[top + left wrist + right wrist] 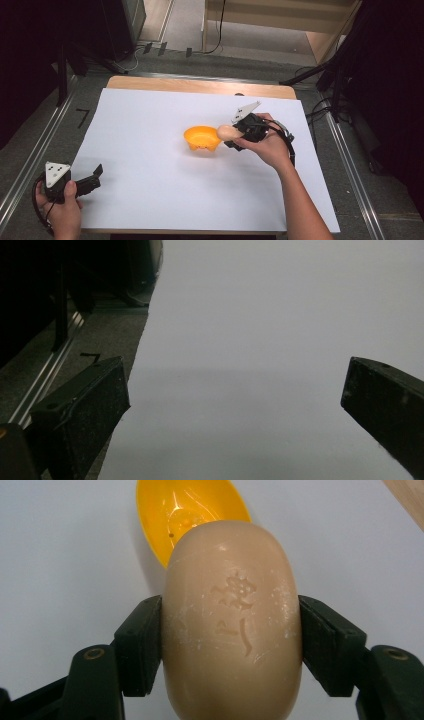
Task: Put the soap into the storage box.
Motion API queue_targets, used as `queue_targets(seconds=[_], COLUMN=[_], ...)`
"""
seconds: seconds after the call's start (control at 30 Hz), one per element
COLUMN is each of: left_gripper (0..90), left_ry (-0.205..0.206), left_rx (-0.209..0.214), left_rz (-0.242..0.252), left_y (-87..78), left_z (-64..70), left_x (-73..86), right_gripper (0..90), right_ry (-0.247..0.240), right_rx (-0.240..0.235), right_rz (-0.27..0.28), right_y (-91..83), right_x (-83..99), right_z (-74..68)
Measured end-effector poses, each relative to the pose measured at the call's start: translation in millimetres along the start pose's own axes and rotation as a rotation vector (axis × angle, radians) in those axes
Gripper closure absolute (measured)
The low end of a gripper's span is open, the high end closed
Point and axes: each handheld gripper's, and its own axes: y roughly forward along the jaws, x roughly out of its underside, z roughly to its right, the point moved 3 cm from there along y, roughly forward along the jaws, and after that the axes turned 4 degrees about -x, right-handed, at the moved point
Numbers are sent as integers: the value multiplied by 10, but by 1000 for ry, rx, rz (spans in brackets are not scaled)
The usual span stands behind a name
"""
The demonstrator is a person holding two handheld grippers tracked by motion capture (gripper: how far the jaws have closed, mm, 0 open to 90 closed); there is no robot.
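A tan oval bar of soap (232, 620) with a stamped mark is clamped between the jaws of my right gripper (235, 134), shut on it. In the high view the soap (226, 132) hangs just at the right rim of an orange bowl (202, 138) standing mid-table. The bowl (190, 510) appears beyond the soap in the right gripper view, and its inside looks bare. My left gripper (92, 177) rests at the table's near left corner, jaws wide apart over white paper (260, 340), holding nothing.
A white sheet (150, 125) covers the wooden table (200, 85). Grey floor with metal rails (30, 165) runs along both sides. Dark stands and cables (320, 75) sit at the back and right.
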Motion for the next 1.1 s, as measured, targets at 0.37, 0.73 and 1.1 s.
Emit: queue_targets(seconds=[0.37, 0.73, 1.1], left_gripper=[0, 0, 0], left_ry=[3, -1, -2], left_rx=[3, 10, 11], left_rz=[-6, -6, -7], left_y=[5, 2, 3], left_z=[-1, -7, -8], left_x=[-1, 0, -1], right_gripper=[332, 331, 331], right_ry=[-64, -114, -183], right_rx=[-28, -55, -87], right_rz=[-30, -50, -65], right_y=[99, 249, 365], right_x=[-149, -330, -483], right_z=[0, 9, -15])
